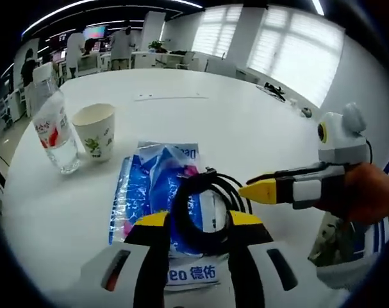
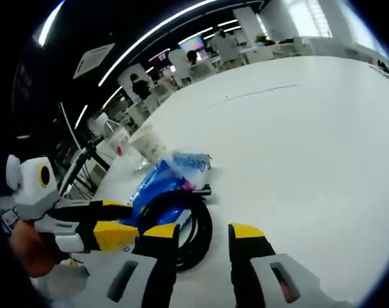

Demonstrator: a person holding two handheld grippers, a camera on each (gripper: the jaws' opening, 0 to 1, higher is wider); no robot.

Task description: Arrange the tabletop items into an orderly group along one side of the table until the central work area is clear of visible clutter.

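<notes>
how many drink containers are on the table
2: a water bottle near the table's edge, and a paper cup right beside it, both past the blue pack. In the right gripper view they overlap, so the bottle is hard to make out.

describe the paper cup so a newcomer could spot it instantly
On the big white table, look past the blue plastic packet carrying the coiled black cable. The paper cup stands upright beside a clear water bottle; it is the short, open-topped one with green print.

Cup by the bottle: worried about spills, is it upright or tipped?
Upright: the cup stands on its base, rim up, beside the bottle.
</notes>
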